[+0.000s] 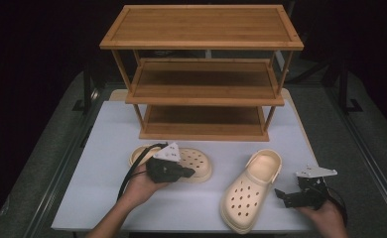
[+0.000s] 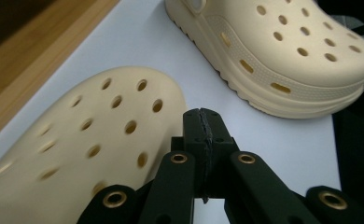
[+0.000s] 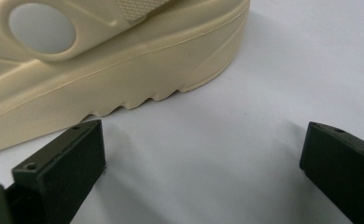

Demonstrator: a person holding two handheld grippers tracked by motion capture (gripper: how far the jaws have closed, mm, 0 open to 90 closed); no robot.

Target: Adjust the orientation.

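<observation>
- Left claw (image 1: pixel 189 172) closed, empty, over left clog (image 1: pixel 196 163), near the rack (image 1: pixel 201 89).
- Right claw (image 1: pixel 283 197) wide open, empty, beside right clog (image 1: pixel 251 191) on bench (image 1: pixel 107 148).
- Step: approach. Next, probably: open left claw, grip clog rim.

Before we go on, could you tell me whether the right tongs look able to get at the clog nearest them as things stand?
Probably yes: the right tongs stand open beside the near clog, with bare table between.
</observation>
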